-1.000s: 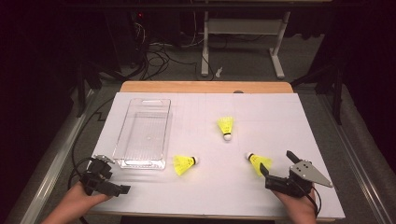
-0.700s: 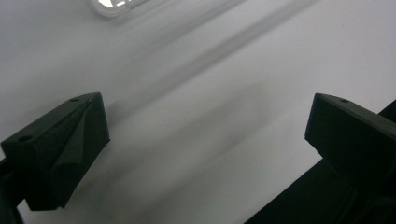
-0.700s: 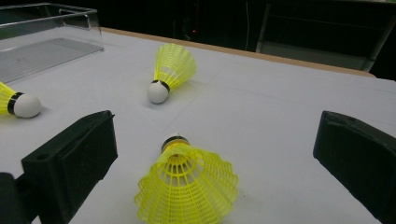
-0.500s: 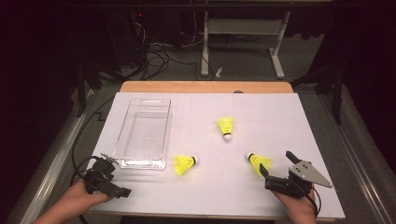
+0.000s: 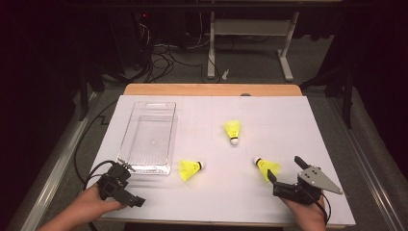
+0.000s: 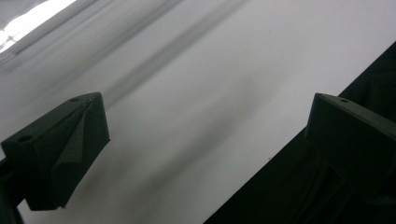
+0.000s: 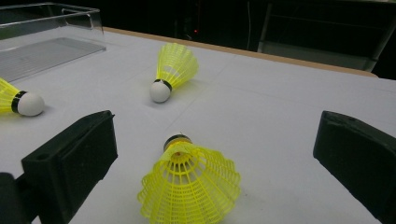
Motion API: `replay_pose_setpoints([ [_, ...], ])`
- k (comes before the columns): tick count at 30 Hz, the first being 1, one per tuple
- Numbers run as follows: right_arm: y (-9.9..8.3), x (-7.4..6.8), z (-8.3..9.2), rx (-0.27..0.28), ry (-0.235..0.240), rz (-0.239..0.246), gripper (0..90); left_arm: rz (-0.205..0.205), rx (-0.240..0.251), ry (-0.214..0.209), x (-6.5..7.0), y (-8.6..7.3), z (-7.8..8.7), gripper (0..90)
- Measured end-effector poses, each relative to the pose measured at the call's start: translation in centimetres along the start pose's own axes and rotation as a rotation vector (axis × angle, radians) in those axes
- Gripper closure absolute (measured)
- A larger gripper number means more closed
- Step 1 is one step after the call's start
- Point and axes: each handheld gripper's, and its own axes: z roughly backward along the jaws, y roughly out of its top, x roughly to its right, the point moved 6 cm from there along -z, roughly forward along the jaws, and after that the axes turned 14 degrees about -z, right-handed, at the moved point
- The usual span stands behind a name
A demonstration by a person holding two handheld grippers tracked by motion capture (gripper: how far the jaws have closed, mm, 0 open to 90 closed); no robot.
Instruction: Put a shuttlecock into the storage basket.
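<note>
The bench (image 5: 298, 120) has a white top with a wooden strip along its far edge. On it lie three yellow shuttlecocks and one clear plastic tray (image 5: 126, 144). The nearest shuttlecock (image 7: 189, 189) lies between the right fingers (image 7: 70, 163), just in front of them, its skirt toward them. The middle shuttlecock (image 5: 190, 169) lies between the two pairs of fingers, just beside the tray. The far shuttlecock (image 5: 233, 130) lies beyond them. The tray stands ahead of the left fingers (image 5: 137, 201).

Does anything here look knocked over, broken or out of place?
Nothing looks broken or spilled. Three yellow shuttlecocks lie on their sides, scattered on the white table: one beside the clear tray, one mid-table, one just ahead of the right tongs. The tray is empty. Both tongs are open.
</note>
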Motion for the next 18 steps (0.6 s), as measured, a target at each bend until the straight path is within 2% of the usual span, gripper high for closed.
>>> replay_pose_setpoints([
  [18, 0.0, -0.2, -0.1, -0.001, 0.007, 0.005, 0.4, -0.055, -0.036, -0.055, 3.8, 0.7, -1.4, 0.7],
])
